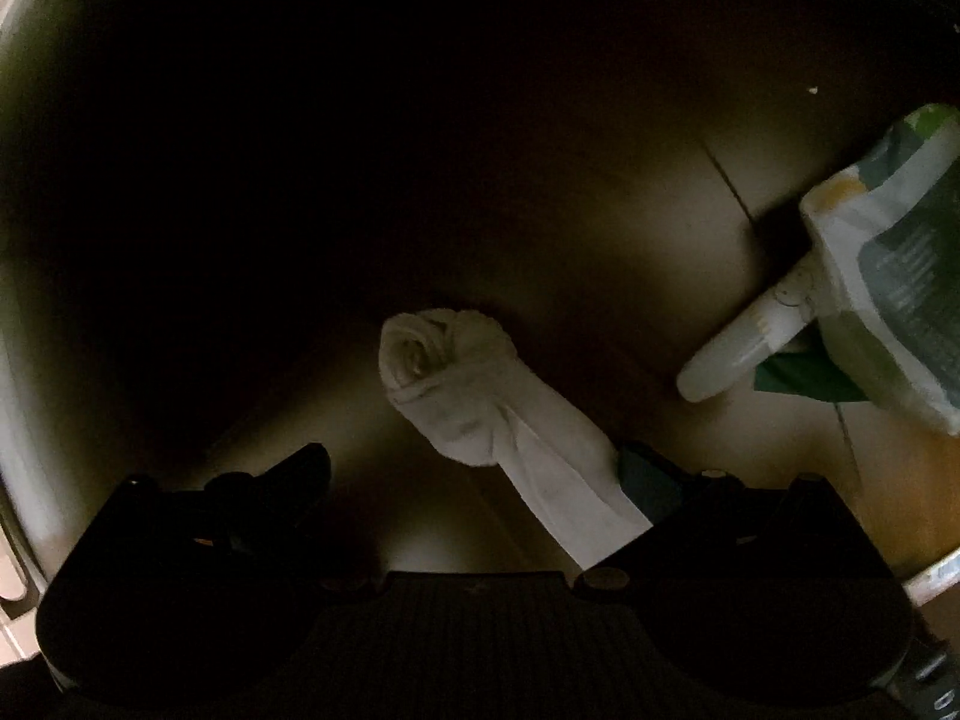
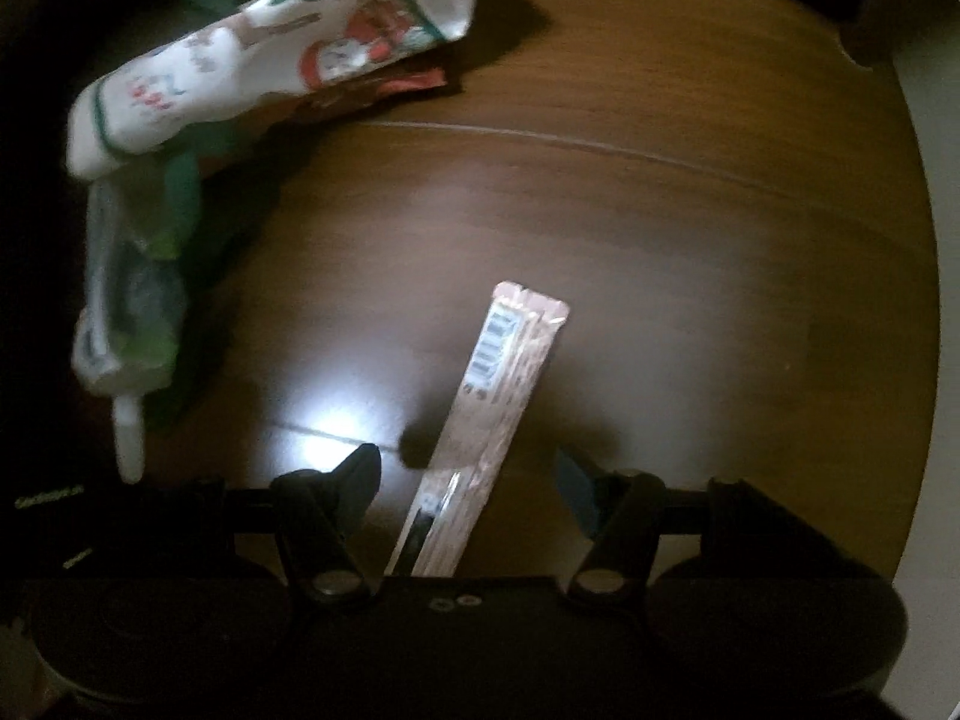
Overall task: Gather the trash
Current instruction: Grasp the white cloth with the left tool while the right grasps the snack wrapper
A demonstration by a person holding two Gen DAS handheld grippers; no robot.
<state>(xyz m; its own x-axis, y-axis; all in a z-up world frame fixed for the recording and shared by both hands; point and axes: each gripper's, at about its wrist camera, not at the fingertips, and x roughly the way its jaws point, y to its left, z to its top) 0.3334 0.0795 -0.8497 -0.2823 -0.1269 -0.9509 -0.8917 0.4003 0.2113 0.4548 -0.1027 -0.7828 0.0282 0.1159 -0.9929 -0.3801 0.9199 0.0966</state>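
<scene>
In the dim left wrist view, a white twisted wad [image 1: 480,414], cloth or tissue, lies on the brown wooden surface [image 1: 690,228]. It sits between the fingers of my left gripper [image 1: 474,474] and runs back against the right finger [image 1: 648,480]. The jaws stand wide and open. In the right wrist view, a long brown wrapper with a barcode [image 2: 507,372] lies flat between the spread fingers of my right gripper [image 2: 468,474]. Neither pad touches it. That gripper points straight down and is open.
A white pouch with a spout [image 1: 888,276] [image 2: 126,300] lies to one side, on something green [image 2: 180,192]. A Christmas-printed package [image 2: 288,54] and a red wrapper [image 2: 414,84] lie beyond it. The wooden surface [image 2: 660,210] ends at the right edge [image 2: 924,300].
</scene>
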